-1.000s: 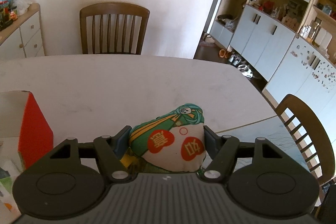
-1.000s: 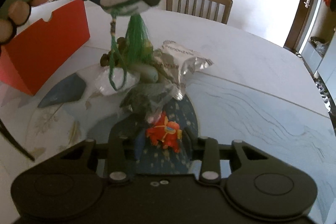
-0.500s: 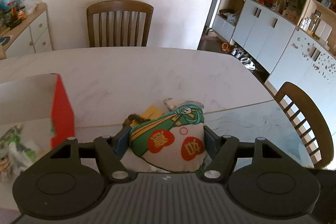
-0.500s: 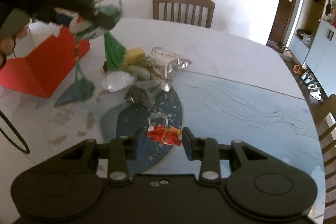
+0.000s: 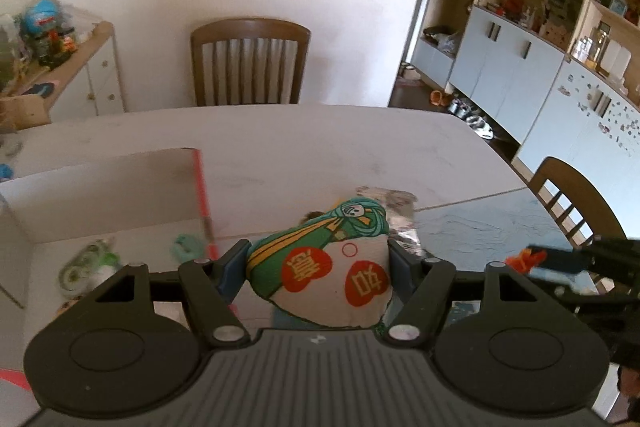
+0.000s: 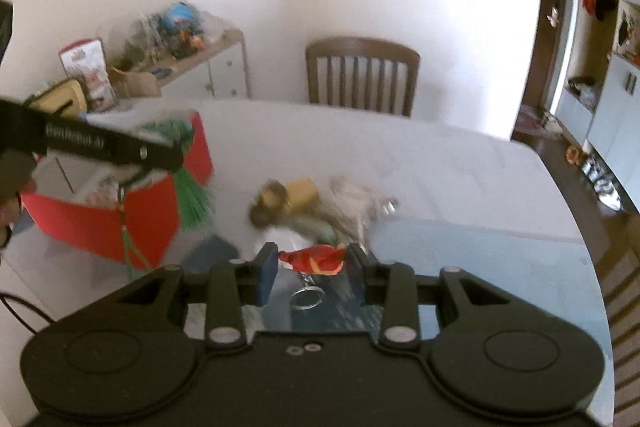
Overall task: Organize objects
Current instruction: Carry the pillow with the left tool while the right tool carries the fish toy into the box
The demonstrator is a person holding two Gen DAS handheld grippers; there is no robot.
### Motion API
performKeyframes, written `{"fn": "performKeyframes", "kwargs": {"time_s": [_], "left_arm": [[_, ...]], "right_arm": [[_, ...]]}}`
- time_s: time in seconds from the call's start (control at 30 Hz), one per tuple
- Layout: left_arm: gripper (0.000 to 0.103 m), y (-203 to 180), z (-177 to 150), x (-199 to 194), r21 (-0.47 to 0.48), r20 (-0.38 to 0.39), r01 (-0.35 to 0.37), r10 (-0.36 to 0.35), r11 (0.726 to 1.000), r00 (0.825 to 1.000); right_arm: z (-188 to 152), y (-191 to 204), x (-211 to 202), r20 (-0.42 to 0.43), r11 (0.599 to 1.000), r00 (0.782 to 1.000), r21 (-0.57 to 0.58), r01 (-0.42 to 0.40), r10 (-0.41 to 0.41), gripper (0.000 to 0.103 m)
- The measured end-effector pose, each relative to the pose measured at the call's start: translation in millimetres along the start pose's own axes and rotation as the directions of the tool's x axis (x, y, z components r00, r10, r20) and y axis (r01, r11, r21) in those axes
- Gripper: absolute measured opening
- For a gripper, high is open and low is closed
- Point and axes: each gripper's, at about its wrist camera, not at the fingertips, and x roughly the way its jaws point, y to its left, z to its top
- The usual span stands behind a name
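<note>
Nearest the left camera, the left gripper (image 5: 318,263) is clamped on a small stuffed pouch (image 5: 324,267) — white with two red hearts and a green cartoon figure — pinched by its sides so its printed face looks up at the lens. Seen from the right camera, a green tassel (image 6: 194,205) and a cord hang from under it, which is likely why it is carried high: the trailing parts need to clear the box wall.

The right gripper (image 6: 312,263) grips a red and yellow charm (image 6: 316,259) across its width, with a metal ring (image 6: 306,297) dangling below on a short chain. Held level and off the table (image 6: 460,187), it looks ready to follow the pouch.

Just beyond the left gripper stands the red box (image 6: 120,223), open at the top with pale inner walls. Inside, a roll-shaped item with green marks (image 5: 86,263) and a teal thing (image 5: 186,247) lie on the floor, both blurred. The pouch sits near the box's right wall, by my reading at or just short of it, not yet over the middle.

Farther out, a loose heap is left on the table: a yellow block (image 6: 300,193), a crinkled foil bag (image 6: 360,195) and some blurred wrappers. My guess is these go in next.

Beyond the table stand a chair (image 5: 250,61), a cluttered sideboard (image 5: 80,67) and cupboards (image 5: 520,67).
</note>
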Motion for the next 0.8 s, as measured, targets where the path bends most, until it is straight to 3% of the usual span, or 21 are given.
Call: {"fn": "performKeyframes", "kwargs": {"time_s": [0.33, 0.8], "left_arm": [[0.071, 69.6, 11.1, -33.3, -0.01, 0.022, -0.073, 0.074, 0.997, 0.997], [0.071, 170.0, 14.3, -51.5, -0.027, 0.012, -0.202, 0.203, 0.979, 0.979]], "right_arm": [[57.9, 60.5, 11.7, 0.08, 0.994, 0.994, -0.084, -0.073, 0.08, 0.035], [102.7, 147.1, 48.7, 0.098, 0.972, 0.983, -0.193, -0.135, 0.156, 0.035]]}}
